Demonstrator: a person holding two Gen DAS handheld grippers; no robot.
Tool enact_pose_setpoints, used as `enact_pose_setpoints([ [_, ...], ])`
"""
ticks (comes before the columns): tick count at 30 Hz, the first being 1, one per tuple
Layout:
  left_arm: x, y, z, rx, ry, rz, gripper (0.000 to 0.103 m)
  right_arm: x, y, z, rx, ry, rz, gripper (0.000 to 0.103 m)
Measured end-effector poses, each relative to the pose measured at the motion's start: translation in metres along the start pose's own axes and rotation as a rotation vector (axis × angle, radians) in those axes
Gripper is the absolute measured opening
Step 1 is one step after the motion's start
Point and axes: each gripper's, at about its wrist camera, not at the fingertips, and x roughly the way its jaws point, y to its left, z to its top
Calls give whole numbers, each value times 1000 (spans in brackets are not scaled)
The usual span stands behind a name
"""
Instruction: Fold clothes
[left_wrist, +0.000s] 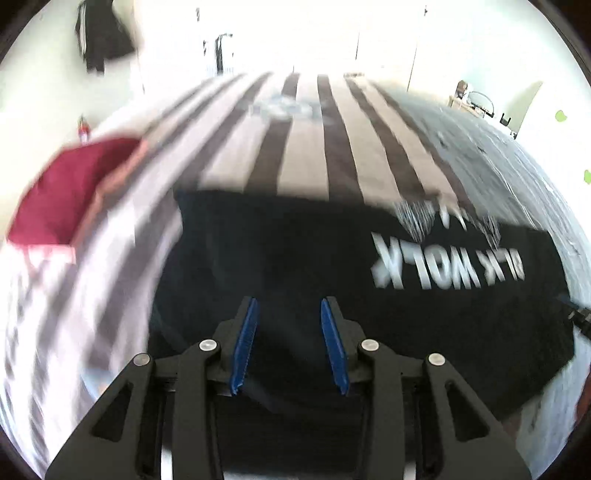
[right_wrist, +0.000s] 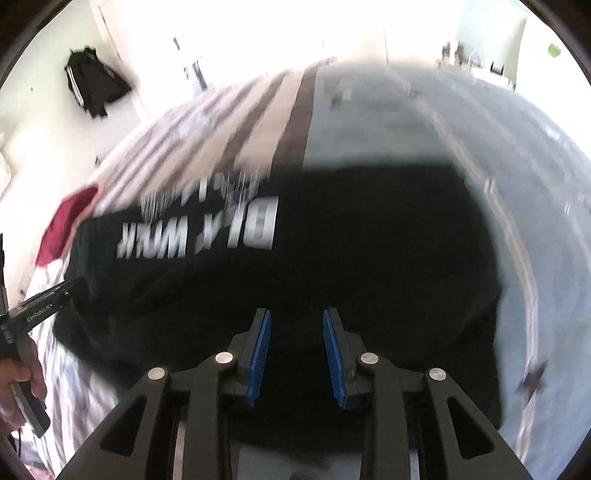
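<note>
both wrist views, blurred. a black t-shirt (left_wrist: 295, 258) with white lettering lies spread flat on a bed (left_wrist: 306, 155) covered by a sheet striped in brown, beige and white; this shirt serves as the landmark. beyond the shirt's far edge the stripes run away toward a bright, overexposed white wall (left_wrist: 295, 44). to the shirt's far right the bed cover turns to a grey-blue patterned fabric (right_wrist: 406, 122). left of the shirt a folded maroon garment (left_wrist: 62, 195) rests on the striped sheet. high on the wall, far left of the shirt, hangs a dark garment with white stripes (right_wrist: 92, 85). the left gripper (left_wrist: 288, 306) stands above the shirt's near edge, its blue-padded fingers (left_wrist: 245, 343) partly apart with only cloth seen below, nothing clamped. the right gripper (right_wrist: 297, 317) stands likewise over the shirt's near part, fingers (right_wrist: 334, 354) partly apart, gripping nothing. a hand (right_wrist: 18, 373) holds the left gripper's handle at the shirt's left corner.
</note>
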Motion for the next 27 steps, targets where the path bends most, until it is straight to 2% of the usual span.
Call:
enact_pose_setpoints([
  [2,13,6,22,32,-29,22,33,11,-3,26,2,-34,-10,39],
  [5,43,20,42,58,-3,63,33,35,-2,56,-36,-52,-43,39],
  [8,71,36,47,91,23,117,33,60,-8,74,-63,-38,-67,39],
  [9,78,43,46,81,32,114,33,70,-13,77,-71,-21,-88,39],
  [10,84,51,45,54,38,89,35,80,-18,79,-78,-7,-100,39],
  [11,88,55,45,42,41,86,45,88,-23,77,-80,-4,-96,39],
  [13,89,59,43,6,40,82,51,99,-33,72,-75,-6,-77,39],
  [16,82,72,43,-65,39,44,52,101,-37,69,-65,-23,-60,39],
  [19,70,72,41,-43,-1,53,52,96,-45,70,-30,-38,-62,37],
  [24,62,81,45,-54,-23,54,52,83,-71,71,-7,-62,-109,35],
  [27,48,84,55,-83,-67,48,47,75,-80,73,-19,-60,-125,29],
])
